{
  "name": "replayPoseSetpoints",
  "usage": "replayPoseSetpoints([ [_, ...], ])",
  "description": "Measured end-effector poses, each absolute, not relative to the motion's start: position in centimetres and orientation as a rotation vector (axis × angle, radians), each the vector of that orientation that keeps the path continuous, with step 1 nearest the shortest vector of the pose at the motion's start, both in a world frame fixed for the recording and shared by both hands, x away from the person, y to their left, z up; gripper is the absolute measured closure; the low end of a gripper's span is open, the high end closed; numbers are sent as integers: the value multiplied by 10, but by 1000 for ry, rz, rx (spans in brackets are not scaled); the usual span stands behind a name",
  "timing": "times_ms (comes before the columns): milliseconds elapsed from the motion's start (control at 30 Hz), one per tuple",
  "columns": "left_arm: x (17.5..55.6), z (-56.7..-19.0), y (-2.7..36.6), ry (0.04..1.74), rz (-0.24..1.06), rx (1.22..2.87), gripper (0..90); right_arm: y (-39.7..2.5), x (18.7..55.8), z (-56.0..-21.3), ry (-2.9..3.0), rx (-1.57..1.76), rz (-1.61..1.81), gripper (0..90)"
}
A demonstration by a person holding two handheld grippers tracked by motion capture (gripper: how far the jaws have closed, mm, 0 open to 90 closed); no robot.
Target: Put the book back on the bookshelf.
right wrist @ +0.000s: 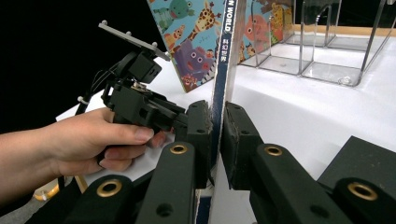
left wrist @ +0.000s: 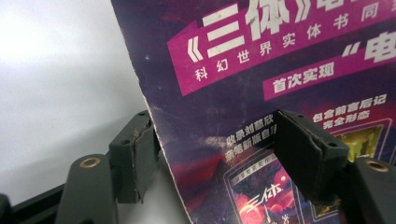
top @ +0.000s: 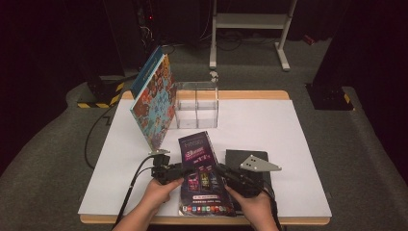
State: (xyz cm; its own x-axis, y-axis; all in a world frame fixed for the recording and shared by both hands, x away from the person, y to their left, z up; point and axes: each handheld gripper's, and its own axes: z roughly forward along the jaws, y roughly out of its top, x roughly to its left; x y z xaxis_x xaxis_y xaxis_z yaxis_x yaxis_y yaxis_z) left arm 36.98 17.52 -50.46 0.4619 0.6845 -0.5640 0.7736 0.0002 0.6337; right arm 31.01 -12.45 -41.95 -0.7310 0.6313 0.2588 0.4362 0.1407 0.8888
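A purple book [top: 199, 166] with Chinese print lies tilted near the table's front edge, held up between both grippers. My right gripper [top: 220, 172] is shut on its right edge. In the right gripper view the jaws [right wrist: 217, 135] clamp the thin spine [right wrist: 225, 51], which stands upright. My left gripper [top: 179, 169] sits at the book's left edge. In the left gripper view its jaws [left wrist: 219, 154] stand wide apart, one beside the book's edge and one over the purple cover [left wrist: 280, 60].
A colourful picture book [top: 154, 101] leans against a clear acrylic organizer [top: 196, 103] at the back left of the white table [top: 269, 130]. A black notebook [top: 236, 156] lies under my right gripper. Table legs and dark stands are on the floor behind.
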Motion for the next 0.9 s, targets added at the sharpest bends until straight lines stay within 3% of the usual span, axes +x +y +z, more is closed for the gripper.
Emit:
replayPoseSetpoints([
  [133,366,-499,183,1282,-62,1698,541,-125,311,-419,2223,1060,1647,812],
  [333,357,-485,187,1243,54,1683,739,-128,314,-418,2204,1088,1681,808],
  [533,349,-473,190,1213,110,1663,820,-128,317,-418,2181,1115,1706,807],
  [900,339,-439,197,1123,299,1628,850,-127,325,-413,2100,1152,1719,823],
])
